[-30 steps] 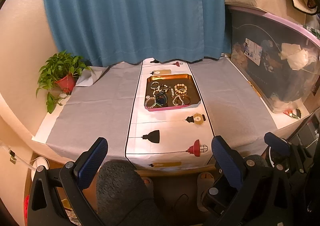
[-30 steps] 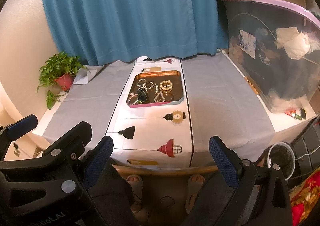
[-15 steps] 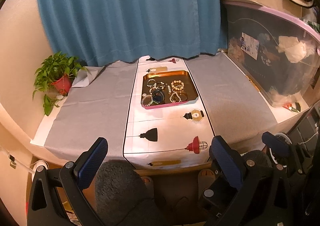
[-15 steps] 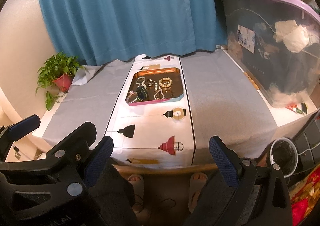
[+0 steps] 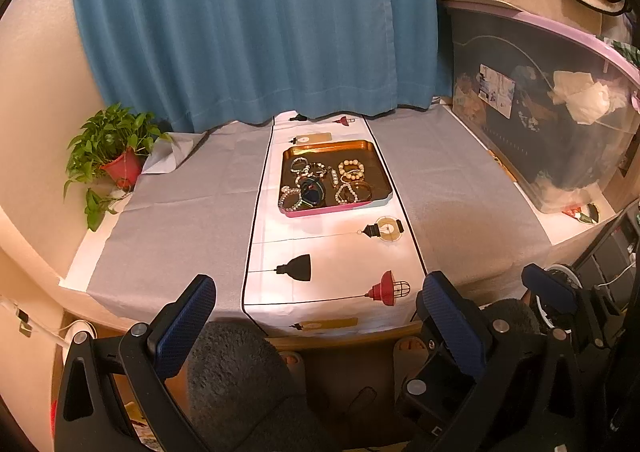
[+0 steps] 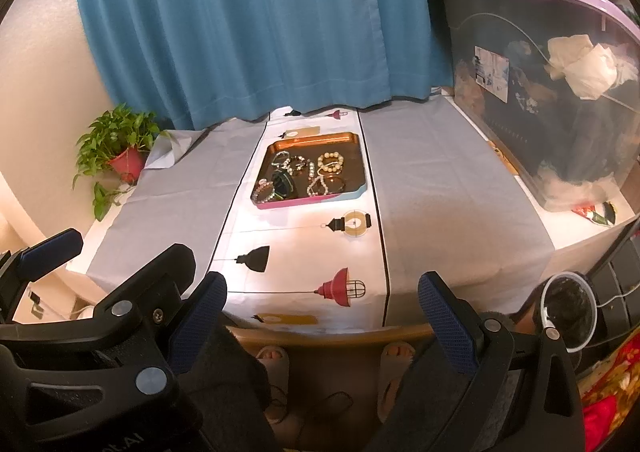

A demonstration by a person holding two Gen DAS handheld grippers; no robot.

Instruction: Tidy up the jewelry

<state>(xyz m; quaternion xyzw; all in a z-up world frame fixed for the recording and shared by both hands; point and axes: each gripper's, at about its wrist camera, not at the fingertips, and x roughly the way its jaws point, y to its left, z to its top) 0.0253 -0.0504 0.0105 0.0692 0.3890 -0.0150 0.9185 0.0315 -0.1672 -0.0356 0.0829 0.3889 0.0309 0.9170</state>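
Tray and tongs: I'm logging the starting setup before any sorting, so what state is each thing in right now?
Tray: flat on the white runner, uncovered, holding a jumble of jewelry.
Jewelry: all inside the tray, pieces overlapping, unsorted.
Left tongs: open, empty, short of the table edge.
Right tongs: open, empty, short of the table edge.
Storage bin: lid on, contents inside.
Potted plant: tilted.
Curtain: drawn shut.

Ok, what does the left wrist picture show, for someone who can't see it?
A tray full of bracelets sits on a lamp-print runner on a table. The open left gripper hangs at the near table edge, blue curtain behind.
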